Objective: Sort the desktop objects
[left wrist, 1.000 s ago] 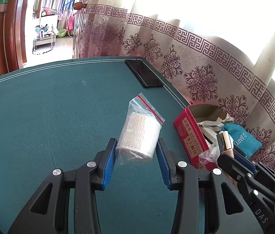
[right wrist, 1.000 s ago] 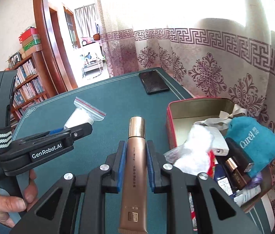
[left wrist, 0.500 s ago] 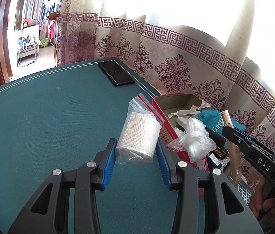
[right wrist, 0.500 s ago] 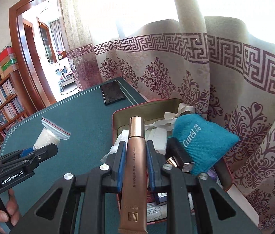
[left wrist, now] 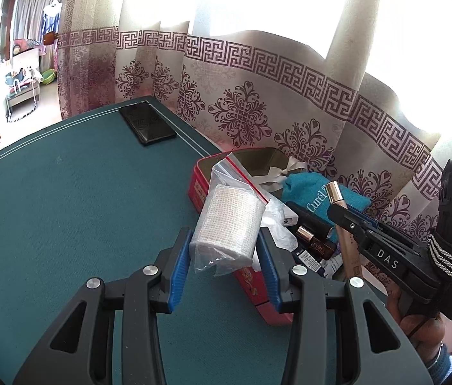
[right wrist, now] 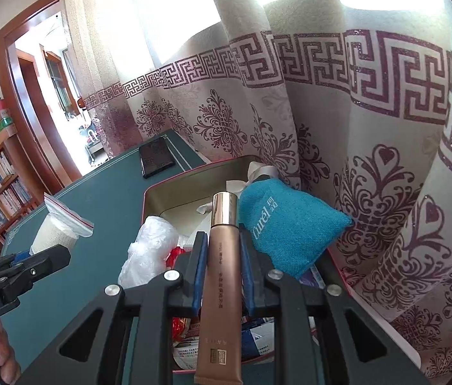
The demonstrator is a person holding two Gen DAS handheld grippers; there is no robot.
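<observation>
My left gripper (left wrist: pixel 226 240) is shut on a white bandage roll in a clear zip bag (left wrist: pixel 229 221), held above the near left rim of the red tin box (left wrist: pixel 203 173). My right gripper (right wrist: pixel 221 240) is shut on a rose-gold cosmetic tube (right wrist: pixel 221 256), cap pointing forward, above the tin's (right wrist: pixel 162 189) contents. In the left wrist view the right gripper (left wrist: pixel 351 221) and its tube (left wrist: pixel 335 192) hang over the tin's right part. The right wrist view shows the left gripper (right wrist: pixel 33 260) with the bagged roll (right wrist: pixel 56 234) at the left.
The tin holds a teal pouch (right wrist: pixel 290 234), a crumpled white plastic bag (right wrist: pixel 152 247), small bottles (left wrist: pixel 315 243) and a ribbon. A black phone (left wrist: pixel 147 123) lies at the green table's far edge. A patterned curtain (left wrist: pixel 242 112) hangs right behind the tin. A hand (right wrist: pixel 1 359) grips the left handle.
Both grippers have swung right toward the tin with their loads. The tube has gone from over the table to over the tin; the bagged roll has reached the tin's left rim.
</observation>
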